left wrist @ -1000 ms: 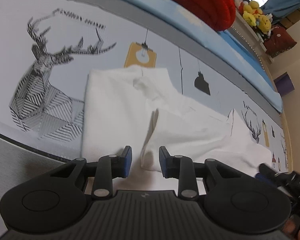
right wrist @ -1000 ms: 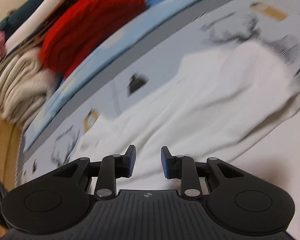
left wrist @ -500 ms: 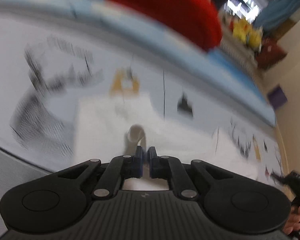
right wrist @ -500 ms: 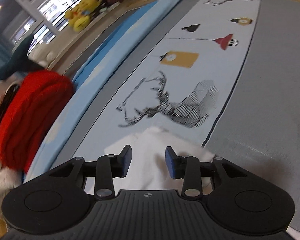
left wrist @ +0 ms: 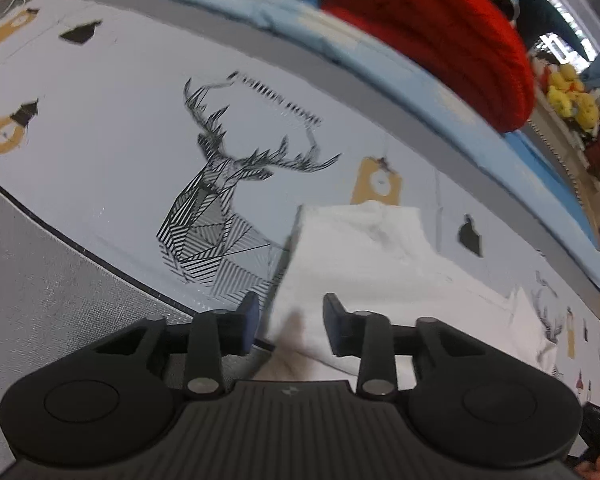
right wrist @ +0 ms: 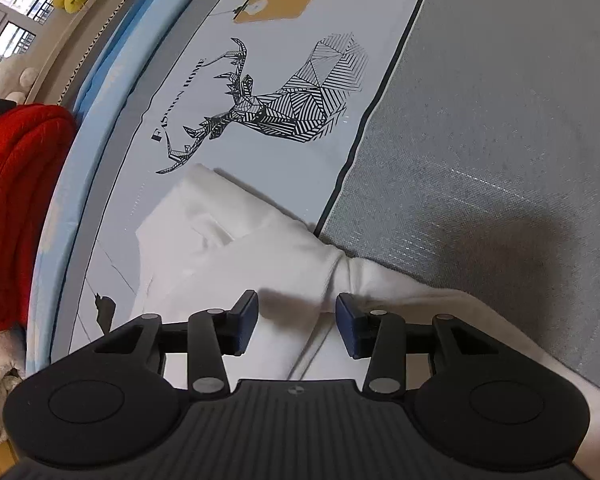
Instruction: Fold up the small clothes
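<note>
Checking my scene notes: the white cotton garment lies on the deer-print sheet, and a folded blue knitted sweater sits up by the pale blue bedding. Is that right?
Not quite: the folded knitted sweater is red, not blue, as the left wrist view shows. The rest holds: the white cotton garment lies on the deer-print sheet, and the sweater sits up by the pale blue bedding.

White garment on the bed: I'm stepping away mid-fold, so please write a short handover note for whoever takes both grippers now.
Left gripper: open, jaws have just reopened, over the white garment edge, gripping nothing.
Right gripper: open, jaws have just widened, over a fold ridge, not gripping.
The garment lies partly folded beside the deer print on the bed cover.
Done: some cloth is folded over.
Left: grip, finish folding, flatten.
</note>
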Tool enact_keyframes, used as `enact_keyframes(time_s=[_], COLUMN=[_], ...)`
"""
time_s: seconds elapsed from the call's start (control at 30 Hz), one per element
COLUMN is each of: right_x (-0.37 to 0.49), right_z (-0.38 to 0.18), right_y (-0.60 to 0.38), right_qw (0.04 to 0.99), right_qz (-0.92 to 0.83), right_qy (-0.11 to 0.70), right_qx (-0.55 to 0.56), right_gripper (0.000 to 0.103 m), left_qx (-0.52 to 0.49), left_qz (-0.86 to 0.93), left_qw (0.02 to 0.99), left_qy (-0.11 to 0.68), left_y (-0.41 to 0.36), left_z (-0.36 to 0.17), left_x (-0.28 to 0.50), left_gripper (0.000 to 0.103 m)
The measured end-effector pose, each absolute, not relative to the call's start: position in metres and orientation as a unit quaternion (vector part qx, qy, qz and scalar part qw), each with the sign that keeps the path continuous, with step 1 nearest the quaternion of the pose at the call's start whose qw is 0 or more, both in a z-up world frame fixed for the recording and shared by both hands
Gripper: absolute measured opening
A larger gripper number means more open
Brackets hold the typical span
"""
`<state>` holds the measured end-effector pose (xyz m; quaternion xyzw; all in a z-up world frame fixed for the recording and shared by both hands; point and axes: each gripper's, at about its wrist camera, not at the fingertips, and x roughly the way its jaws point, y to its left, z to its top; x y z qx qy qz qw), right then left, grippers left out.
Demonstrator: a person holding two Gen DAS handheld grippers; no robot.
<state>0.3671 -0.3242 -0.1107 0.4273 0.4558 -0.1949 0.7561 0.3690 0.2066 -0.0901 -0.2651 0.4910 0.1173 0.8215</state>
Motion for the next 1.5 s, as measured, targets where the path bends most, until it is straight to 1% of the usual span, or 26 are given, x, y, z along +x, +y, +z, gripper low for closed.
enact_keyframes(time_s=[0.03, 0.07, 0.1, 0.17, 0.23, 0.37, 0.43, 0.47, 0.53, 0.57, 0.6, 0.63, 0.67, 0.7, 0.73, 0.97, 1.0, 1.03, 1.07, 1.1, 1.2, 1.33, 1.37, 1.4, 1.47, 1.5], right_x=[0.368, 0.368, 0.368, 0.366, 0.363, 0.361, 0.359, 0.361, 0.374, 0.383, 0.393, 0.401, 0.409, 0.416, 0.422, 0.451, 0.454, 0.451, 0.454, 0.456, 0.454, 0.446, 0.444, 0.445, 0.445, 0.444], right_z=[-0.109, -0.107, -0.105, -0.096, -0.085, -0.068, -0.067, -0.067, -0.071, -0.073, -0.074, -0.075, -0.075, -0.076, -0.078, -0.095, -0.099, -0.1, -0.105, -0.109, -0.102, -0.079, -0.077, -0.078, -0.083, -0.085], right_y=[-0.324, -0.324, -0.323, -0.326, -0.326, -0.338, -0.349, -0.353, -0.355, -0.353, -0.349, -0.344, -0.338, -0.332, -0.327, -0.294, -0.29, -0.285, -0.283, -0.283, -0.299, -0.33, -0.337, -0.343, -0.346, -0.344], right_qw=[0.76, 0.764, 0.768, 0.776, 0.793, 0.816, 0.813, 0.815, 0.823, 0.829, 0.837, 0.847, 0.857, 0.867, 0.874, 0.892, 0.892, 0.892, 0.891, 0.889, 0.899, 0.921, 0.92, 0.914, 0.897, 0.892], right_qz=[-0.192, -0.19, -0.19, -0.201, -0.21, -0.282, -0.294, -0.276, -0.212, -0.18, -0.145, -0.117, -0.096, -0.079, -0.068, -0.015, -0.012, -0.013, -0.018, -0.026, -0.065, -0.133, -0.132, -0.114, -0.075, -0.061], right_qy=[0.453, 0.45, 0.446, 0.429, 0.41, 0.382, 0.373, 0.369, 0.375, 0.381, 0.39, 0.396, 0.4, 0.404, 0.407, 0.427, 0.433, 0.437, 0.443, 0.447, 0.417, 0.338, 0.337, 0.349, 0.381, 0.394], right_qx=[0.425, 0.422, 0.418, 0.416, 0.399, 0.331, 0.338, 0.352, 0.37, 0.368, 0.355, 0.336, 0.311, 0.282, 0.255, 0.145, 0.129, 0.116, 0.104, 0.094, 0.113, 0.139, 0.153, 0.174, 0.209, 0.213], right_gripper=[0.037, 0.019, 0.004, 0.001, 0.0, 0.0, 0.0, 0.004, 0.004, 0.008, 0.021, 0.029, 0.04, 0.044, 0.044, 0.044, 0.042, 0.038, 0.02, 0.006, 0.0, 0.0, 0.0, 0.003, 0.003, 0.011], left_qx=[-0.268, -0.273, -0.279, -0.287, -0.282, -0.237, -0.243, -0.246, -0.249, -0.254, -0.256, -0.253, -0.246, -0.243, -0.244, -0.254, -0.254, -0.254, -0.254, -0.255, -0.259, -0.258, -0.259, -0.259, -0.263, -0.263], left_qz=[0.121, 0.119, 0.113, 0.108, 0.096, 0.089, 0.088, 0.089, 0.103, 0.112, 0.121, 0.13, 0.137, 0.138, 0.135, 0.122, 0.122, 0.121, 0.121, 0.121, 0.117, 0.104, 0.1, 0.096, 0.093, 0.093], left_qw=[0.816, 0.811, 0.805, 0.797, 0.799, 0.825, 0.825, 0.824, 0.82, 0.817, 0.816, 0.817, 0.821, 0.824, 0.824, 0.828, 0.828, 0.828, 0.828, 0.828, 0.828, 0.828, 0.828, 0.827, 0.825, 0.825], left_qy=[0.497, 0.503, 0.511, 0.52, 0.522, 0.505, 0.503, 0.502, 0.505, 0.505, 0.504, 0.501, 0.496, 0.494, 0.492, 0.486, 0.485, 0.485, 0.485, 0.485, 0.484, 0.486, 0.488, 0.489, 0.491, 0.491], left_y=[0.208, 0.21, 0.212, 0.211, 0.207, 0.192, 0.189, 0.188, 0.19, 0.193, 0.196, 0.198, 0.2, 0.202, 0.202, 0.202, 0.202, 0.202, 0.202, 0.202, 0.203, 0.2, 0.198, 0.197, 0.196, 0.196], left_z=[-0.096, -0.101, -0.106, -0.114, -0.112, -0.088, -0.081, -0.08, -0.081, -0.084, -0.084, -0.084, -0.083, -0.082, -0.082, -0.082, -0.082, -0.083, -0.083, -0.083, -0.084, -0.084, -0.085, -0.085, -0.086, -0.086], left_x=[0.372, 0.374, 0.374, 0.375, 0.375, 0.369, 0.362, 0.359, 0.357, 0.357, 0.358, 0.359, 0.36, 0.362, 0.364, 0.372, 0.373, 0.374, 0.375, 0.375, 0.375, 0.375, 0.375, 0.375, 0.375, 0.375], left_gripper=[0.042, 0.042, 0.042, 0.038, 0.001, 0.001, 0.001, 0.001, 0.001, 0.001, 0.001, 0.001, 0.001, 0.001, 0.001, 0.001, 0.001, 0.001, 0.001, 0.001, 0.001, 0.001, 0.001, 0.002, 0.002, 0.002])
